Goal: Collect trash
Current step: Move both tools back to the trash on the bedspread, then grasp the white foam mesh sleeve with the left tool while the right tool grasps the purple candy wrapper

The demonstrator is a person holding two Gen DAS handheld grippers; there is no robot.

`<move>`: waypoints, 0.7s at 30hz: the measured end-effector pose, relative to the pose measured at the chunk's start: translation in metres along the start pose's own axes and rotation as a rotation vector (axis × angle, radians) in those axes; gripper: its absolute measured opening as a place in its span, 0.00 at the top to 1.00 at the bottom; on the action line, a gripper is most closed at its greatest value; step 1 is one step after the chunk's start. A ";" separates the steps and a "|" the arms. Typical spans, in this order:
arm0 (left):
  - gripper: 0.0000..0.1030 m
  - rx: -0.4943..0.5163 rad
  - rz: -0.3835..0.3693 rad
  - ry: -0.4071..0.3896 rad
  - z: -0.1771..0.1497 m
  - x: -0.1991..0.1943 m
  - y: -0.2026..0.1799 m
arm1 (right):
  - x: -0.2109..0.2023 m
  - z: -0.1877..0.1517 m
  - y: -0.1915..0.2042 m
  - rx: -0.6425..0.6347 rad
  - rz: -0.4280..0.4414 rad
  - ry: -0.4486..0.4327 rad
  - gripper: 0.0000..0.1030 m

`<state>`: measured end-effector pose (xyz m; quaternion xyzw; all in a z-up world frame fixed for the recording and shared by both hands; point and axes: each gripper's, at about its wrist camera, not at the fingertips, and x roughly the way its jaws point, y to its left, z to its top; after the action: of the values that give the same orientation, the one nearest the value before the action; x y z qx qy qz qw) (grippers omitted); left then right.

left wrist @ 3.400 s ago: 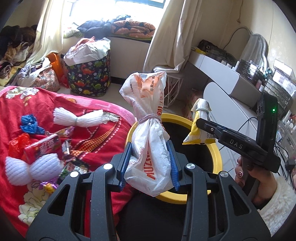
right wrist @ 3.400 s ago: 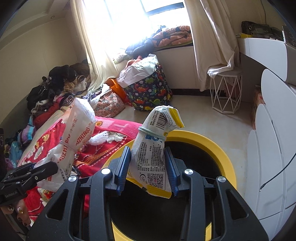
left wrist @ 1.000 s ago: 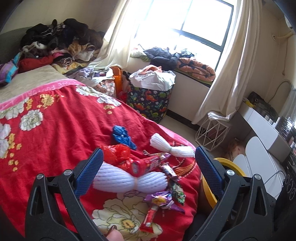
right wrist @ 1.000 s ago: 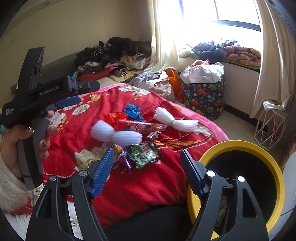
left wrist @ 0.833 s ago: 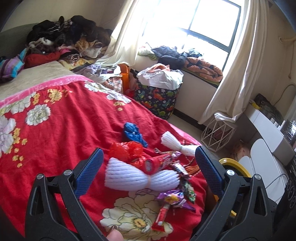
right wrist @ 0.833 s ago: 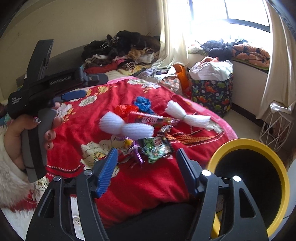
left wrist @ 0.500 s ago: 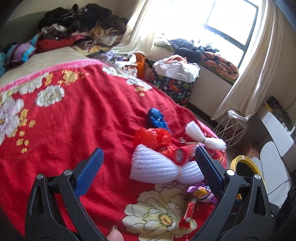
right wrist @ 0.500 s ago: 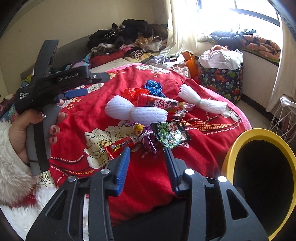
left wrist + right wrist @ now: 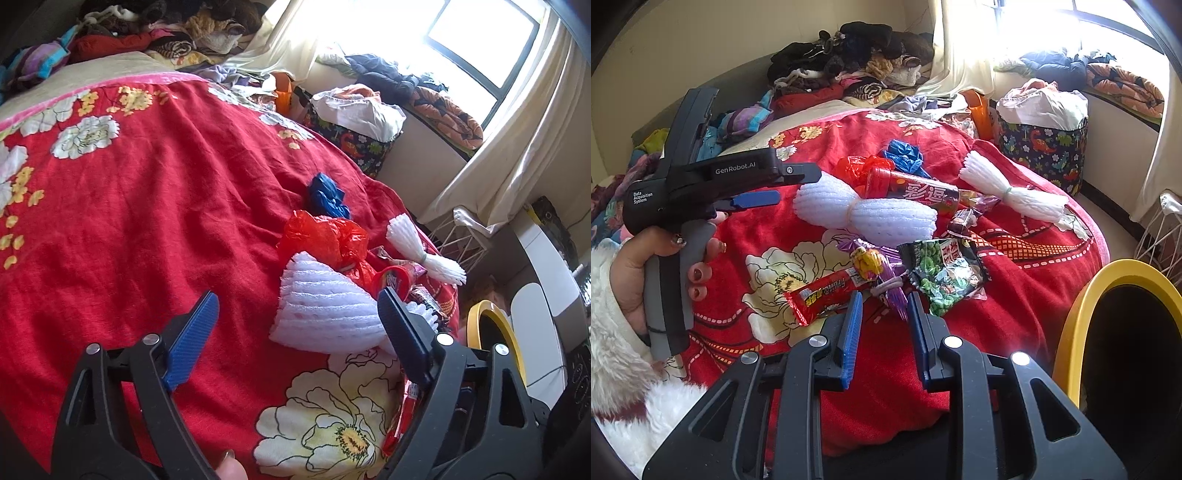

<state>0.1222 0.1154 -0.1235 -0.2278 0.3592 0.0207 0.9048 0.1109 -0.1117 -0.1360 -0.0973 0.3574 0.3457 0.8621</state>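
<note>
left wrist view: fingers (image 9: 297, 323) spread wide, empty now that the bag is binned, nearing white foam net (image 9: 325, 312) at 1 o'clock on the bed (image 9: 147, 206). right wrist view: fingers (image 9: 882, 308) narrowed from a wider gap, empty, above purple wrapper (image 9: 886, 275) at 12; yellow bin (image 9: 1078, 325) at 3.

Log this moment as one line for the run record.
left gripper: open, at white foam fruit net | right gripper: open, empty, near purple candy wrapper | yellow-rimmed bin: beside bed
</note>
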 end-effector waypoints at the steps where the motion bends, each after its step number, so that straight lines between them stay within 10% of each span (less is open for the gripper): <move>1: 0.25 0.001 -0.004 0.006 -0.001 0.002 -0.002 | 0.002 0.001 -0.001 -0.003 -0.003 0.005 0.76; 11: 0.30 -0.029 -0.024 0.044 -0.005 0.018 -0.002 | 0.022 0.004 0.004 -0.026 0.019 0.064 0.80; 21: 0.72 -0.023 -0.089 0.053 -0.007 0.014 -0.008 | 0.003 0.012 0.007 0.016 0.124 -0.023 0.88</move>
<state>0.1299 0.1032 -0.1341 -0.2545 0.3725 -0.0213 0.8922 0.1148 -0.0998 -0.1287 -0.0643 0.3557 0.3965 0.8439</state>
